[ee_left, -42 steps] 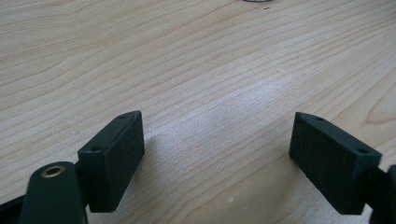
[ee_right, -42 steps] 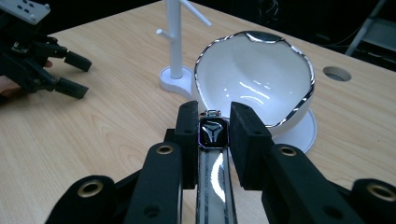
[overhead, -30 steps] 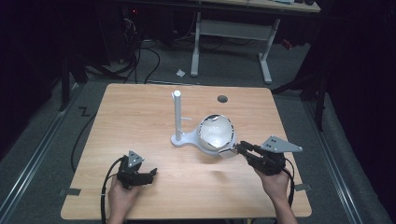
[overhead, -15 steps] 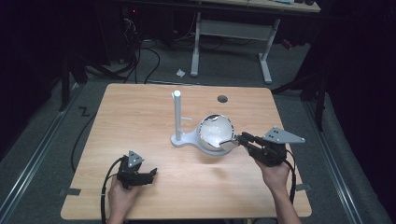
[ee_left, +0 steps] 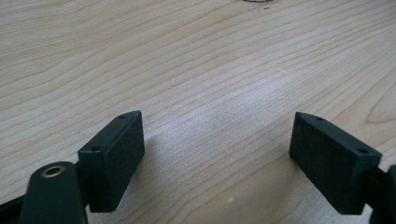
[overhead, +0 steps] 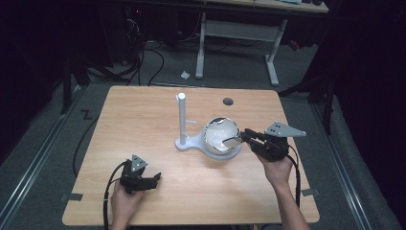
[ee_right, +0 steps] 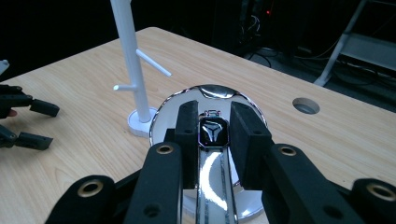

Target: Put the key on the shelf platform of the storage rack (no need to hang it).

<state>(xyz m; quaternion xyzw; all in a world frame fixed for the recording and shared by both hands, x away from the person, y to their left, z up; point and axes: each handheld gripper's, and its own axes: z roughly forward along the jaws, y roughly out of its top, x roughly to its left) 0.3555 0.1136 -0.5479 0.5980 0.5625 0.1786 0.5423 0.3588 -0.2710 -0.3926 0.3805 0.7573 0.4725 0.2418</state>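
Right gripper [overhead: 241, 138] was clamped on the flat handle [ee_right: 212, 182] of a shiny metal cup [overhead: 221, 136], one jaw on each side of the handle. In the right gripper view the handle ran straight up between the two pads, and its end carried a dark plate with a Y-shaped mark.

The cup sat right of centre on the wooden table [overhead: 143, 110]. It stood just right of the white stand [overhead: 182, 120], over the near-right edge of the stand's base. Couldn't tell whether the cup rested on the base or hung just above it. Handle pointed right, toward the person's right hand [overhead: 276, 170].

The stand was a white post on a round base, mid-table, upright, with two short pegs sticking out partway up, seen in the right gripper view. The cup touched neither peg.

Left gripper [overhead: 155, 178] rested at the near-left of the table, well apart from the cup and the stand. Jaws were spread wide, with bare wood between them in the left gripper view. Left hand [overhead: 125, 201] held it from the near edge.

A round cable hole [overhead: 228, 101] sat in the tabletop on the far side, right of the post.
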